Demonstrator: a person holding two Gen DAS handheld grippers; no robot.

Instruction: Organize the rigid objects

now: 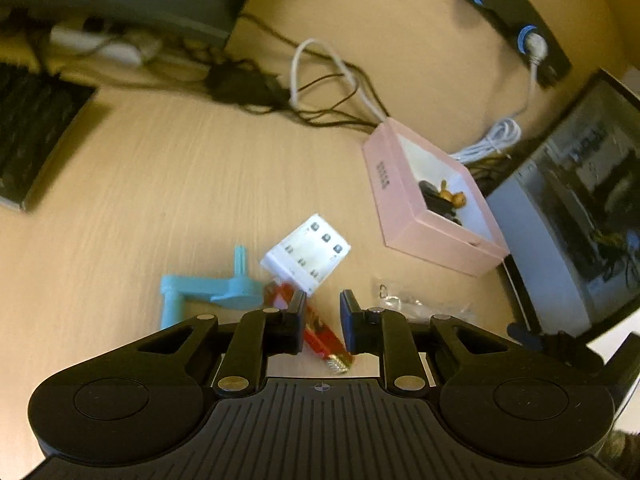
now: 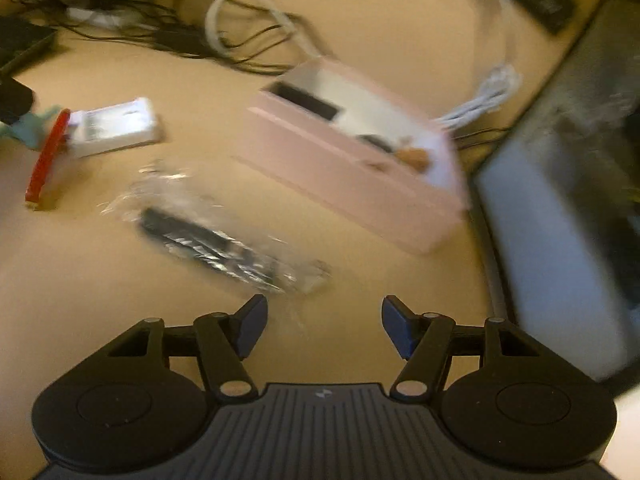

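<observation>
A pink open box [image 1: 424, 216] holds a black item and a small brown figure; it also shows in the right wrist view [image 2: 344, 168]. My left gripper [image 1: 323, 306] is open, its fingers either side of a red strip with a gold end [image 1: 324, 338] lying on the desk. A white battery holder [image 1: 306, 258] and a blue plastic part [image 1: 208, 290] lie just beyond it. My right gripper [image 2: 324, 316] is open and empty above the desk, near a clear plastic bag with a black part [image 2: 208, 236]. The red strip [image 2: 46, 156] and the white holder [image 2: 116, 128] show at the left.
Black and white cables [image 1: 328, 92] tangle at the back. A keyboard [image 1: 32, 136] lies at the left. A monitor [image 1: 580, 208] stands at the right, a black power strip [image 1: 516, 20] behind. A clear bag [image 1: 416, 300] lies right of my left gripper.
</observation>
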